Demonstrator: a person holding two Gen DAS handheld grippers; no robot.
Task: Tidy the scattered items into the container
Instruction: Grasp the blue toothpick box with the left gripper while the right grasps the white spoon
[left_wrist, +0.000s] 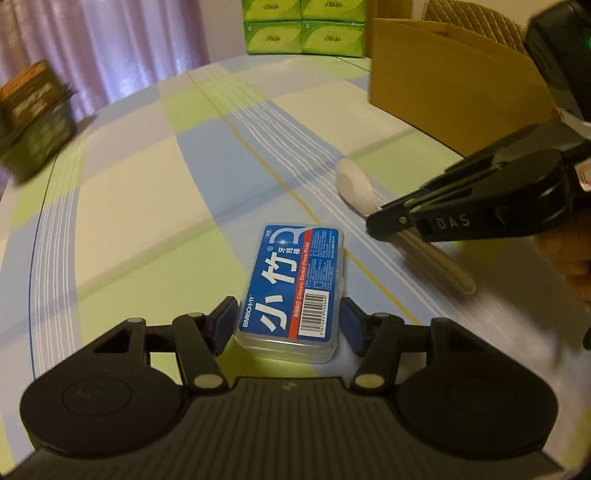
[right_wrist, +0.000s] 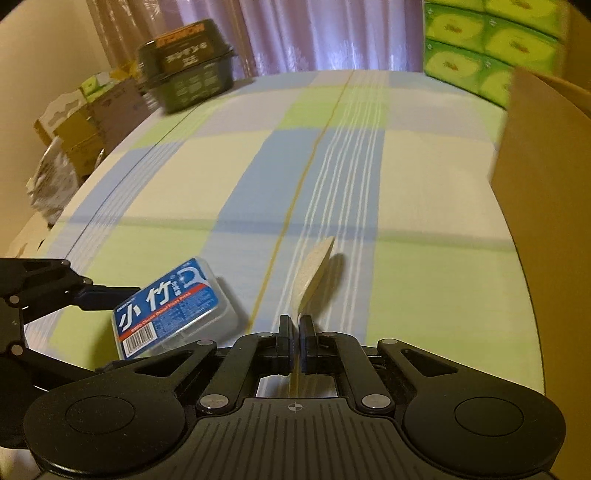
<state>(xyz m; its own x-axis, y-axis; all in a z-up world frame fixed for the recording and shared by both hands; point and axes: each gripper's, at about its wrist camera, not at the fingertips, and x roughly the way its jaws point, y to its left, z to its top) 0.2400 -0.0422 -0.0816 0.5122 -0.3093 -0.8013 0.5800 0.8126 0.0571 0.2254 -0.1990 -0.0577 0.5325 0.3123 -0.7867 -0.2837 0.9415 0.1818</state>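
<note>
A clear floss pick box (left_wrist: 291, 288) with a blue label lies lengthwise between the blue pads of my left gripper (left_wrist: 288, 325), which press on its two long sides. In the right wrist view the same floss pick box (right_wrist: 173, 306) has one left fingertip (right_wrist: 96, 295) against its side. My right gripper (right_wrist: 295, 325) is shut on the neck of a pale plastic spoon (right_wrist: 314, 273), seen edge-on just above the checked tablecloth. In the left wrist view the right gripper (left_wrist: 382, 223) grips the spoon (left_wrist: 354, 188). The open cardboard box (left_wrist: 443, 85) stands at the far right.
A dark green box (right_wrist: 188, 62) sits at the table's far left edge. Green tissue packs (right_wrist: 491, 44) are stacked at the back. The cardboard box wall (right_wrist: 535, 184) rises close on the right. Cartons (right_wrist: 81, 122) stand beyond the left table edge. A hand (left_wrist: 569, 258) holds the right gripper.
</note>
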